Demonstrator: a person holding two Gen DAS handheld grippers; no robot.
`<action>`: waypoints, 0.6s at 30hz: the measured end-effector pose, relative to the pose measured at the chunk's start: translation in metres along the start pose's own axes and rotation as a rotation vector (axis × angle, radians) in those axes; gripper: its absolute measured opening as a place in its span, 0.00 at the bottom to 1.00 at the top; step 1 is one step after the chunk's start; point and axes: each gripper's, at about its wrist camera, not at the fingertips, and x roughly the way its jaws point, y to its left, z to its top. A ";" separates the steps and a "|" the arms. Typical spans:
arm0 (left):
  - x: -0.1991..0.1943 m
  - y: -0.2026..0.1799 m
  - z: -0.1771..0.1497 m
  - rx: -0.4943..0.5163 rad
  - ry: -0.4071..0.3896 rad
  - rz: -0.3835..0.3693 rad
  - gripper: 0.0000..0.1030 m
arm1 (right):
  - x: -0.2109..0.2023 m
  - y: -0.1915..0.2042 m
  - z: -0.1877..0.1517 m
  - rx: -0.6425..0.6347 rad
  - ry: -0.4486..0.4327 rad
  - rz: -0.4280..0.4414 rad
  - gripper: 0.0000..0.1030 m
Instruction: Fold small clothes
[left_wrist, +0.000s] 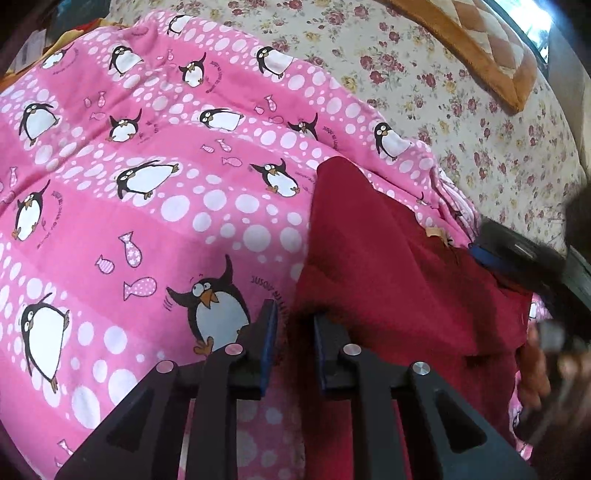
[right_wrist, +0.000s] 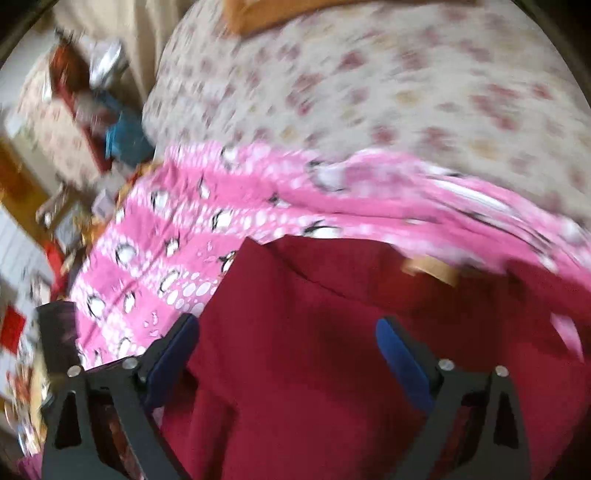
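A: Two risks. The left gripper (left_wrist: 295, 332) is clenched on the dark red garment's (left_wrist: 388, 258) edge over the penguin blanket (left_wrist: 129, 184); tugging could bunch it

B: The right gripper (right_wrist: 288, 347) hangs released above the cloth; closing blind might catch blanket too

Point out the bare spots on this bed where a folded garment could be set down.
The floral bedsheet lies bare between the pink penguin blanket and the brown pillow. The blanket's wide stretch left of the red garment is also free. It is crowded at the garment, where the left tool and right tool work.
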 end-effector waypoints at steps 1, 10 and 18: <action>0.001 -0.001 0.000 0.003 0.001 0.003 0.00 | 0.017 0.005 0.007 -0.018 0.023 -0.008 0.91; 0.006 0.008 0.005 -0.056 0.022 -0.053 0.03 | 0.086 0.006 0.016 0.016 0.098 0.001 0.89; -0.014 0.005 0.005 -0.069 -0.031 -0.108 0.14 | 0.059 -0.013 0.004 0.039 0.077 -0.007 0.91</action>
